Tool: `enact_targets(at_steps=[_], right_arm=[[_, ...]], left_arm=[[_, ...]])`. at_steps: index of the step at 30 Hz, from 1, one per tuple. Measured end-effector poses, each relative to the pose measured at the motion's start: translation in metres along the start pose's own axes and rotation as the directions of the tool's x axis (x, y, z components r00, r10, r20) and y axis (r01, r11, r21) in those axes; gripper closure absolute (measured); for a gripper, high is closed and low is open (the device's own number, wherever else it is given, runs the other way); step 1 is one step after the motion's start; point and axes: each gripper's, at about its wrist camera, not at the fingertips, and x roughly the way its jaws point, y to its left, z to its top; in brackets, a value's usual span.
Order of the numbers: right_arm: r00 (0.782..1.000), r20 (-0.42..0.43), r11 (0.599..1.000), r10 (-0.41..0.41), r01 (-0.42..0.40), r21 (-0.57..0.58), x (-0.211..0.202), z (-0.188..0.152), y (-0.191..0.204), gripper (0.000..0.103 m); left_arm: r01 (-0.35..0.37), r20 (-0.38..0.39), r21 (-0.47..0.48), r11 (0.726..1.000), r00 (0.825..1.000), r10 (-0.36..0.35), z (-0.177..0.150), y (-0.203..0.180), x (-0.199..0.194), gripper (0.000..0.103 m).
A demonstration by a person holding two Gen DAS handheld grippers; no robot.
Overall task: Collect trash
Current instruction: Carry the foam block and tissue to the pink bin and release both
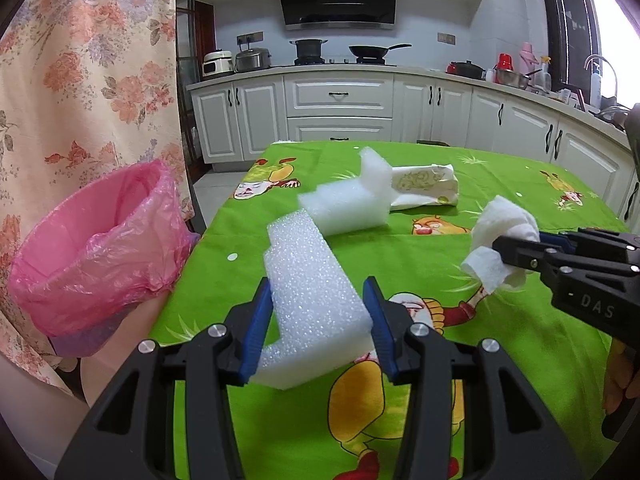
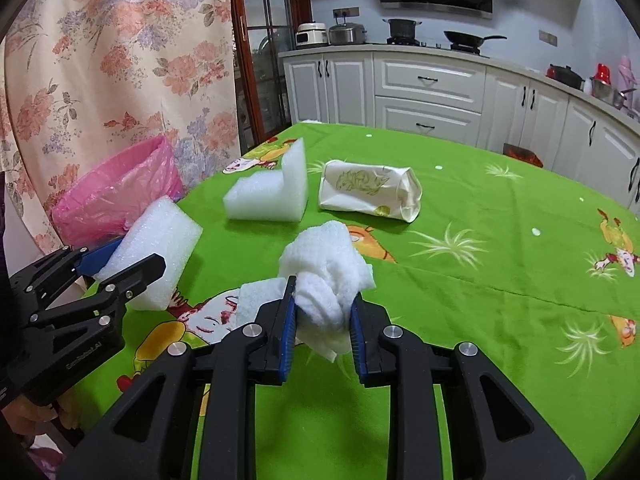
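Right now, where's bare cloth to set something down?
Free: green tablecloth right of the crumpled cup, out to the table's right edge. Crowded: left side, where foam block, left gripper with foam piece and pink bin cluster.

Your bin [image 1: 80, 248] hides its inside behind the pink liner, and its base is cut off. Your foam [image 1: 316, 300] hides the cloth [image 1: 440, 400] pattern beneath.
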Motion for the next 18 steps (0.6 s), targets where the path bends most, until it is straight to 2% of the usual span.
enact_targets(at_steps=[9, 18], right_arm=[[0.999, 0.04, 0.999, 0.009, -0.007, -0.039, -0.015, 0.006, 0.011, 0.08], [0.995, 0.068, 0.997, 0.07, -0.066, -0.051, -0.023, 0.017, 0.027, 0.08]], left_arm=[[-0.002, 0.024, -0.006, 1.0, 1.0, 0.002, 0.005, 0.004, -0.012, 0.058], [-0.016, 0.067, -0.039, 0.999, 0.998, 0.018, 0.015, 0.022, -0.03, 0.058]])
